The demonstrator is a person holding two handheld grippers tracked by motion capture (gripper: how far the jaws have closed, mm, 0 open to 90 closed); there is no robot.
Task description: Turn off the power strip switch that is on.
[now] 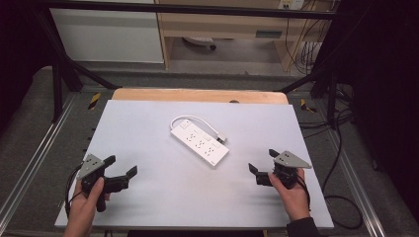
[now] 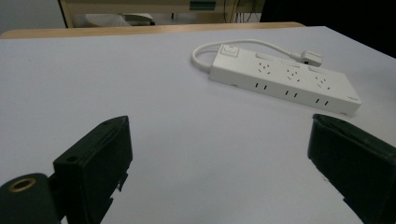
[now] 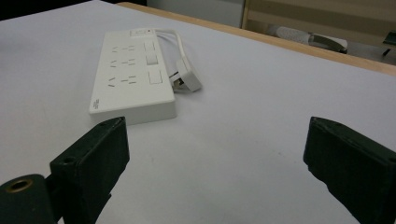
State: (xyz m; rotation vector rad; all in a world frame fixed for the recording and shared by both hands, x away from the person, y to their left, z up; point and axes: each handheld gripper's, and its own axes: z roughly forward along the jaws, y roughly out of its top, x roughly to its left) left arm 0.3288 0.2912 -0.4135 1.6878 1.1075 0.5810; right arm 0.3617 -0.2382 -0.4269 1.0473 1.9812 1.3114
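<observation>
I hold a black two-fingered left gripper [image 1: 122, 167] and a matching right gripper [image 1: 263, 161] low over a pale grey, matte, rectangular worktop [image 1: 148, 128], one near each front corner. Both sets of fingers are spread wide and grip nothing; only bare surface lies between them. Each gripper carries a grey three-cornered metal plate on top.

The thing I am facing is a white, glossy plastic power strip [image 1: 200, 141], a long flat block with rounded edges. It lies flat and diagonal at the middle of the worktop, between my two grippers and well apart from both. Its face shows three socket groups in a row, with square buttons along one side. A short white cable [image 1: 195, 119] loops from its far end and curls back along its side, ending in a small white plug [image 1: 222, 138] resting just beside the body.

I judge this as a ready stance: fingers opened wide, both angled inward toward the strip.
</observation>
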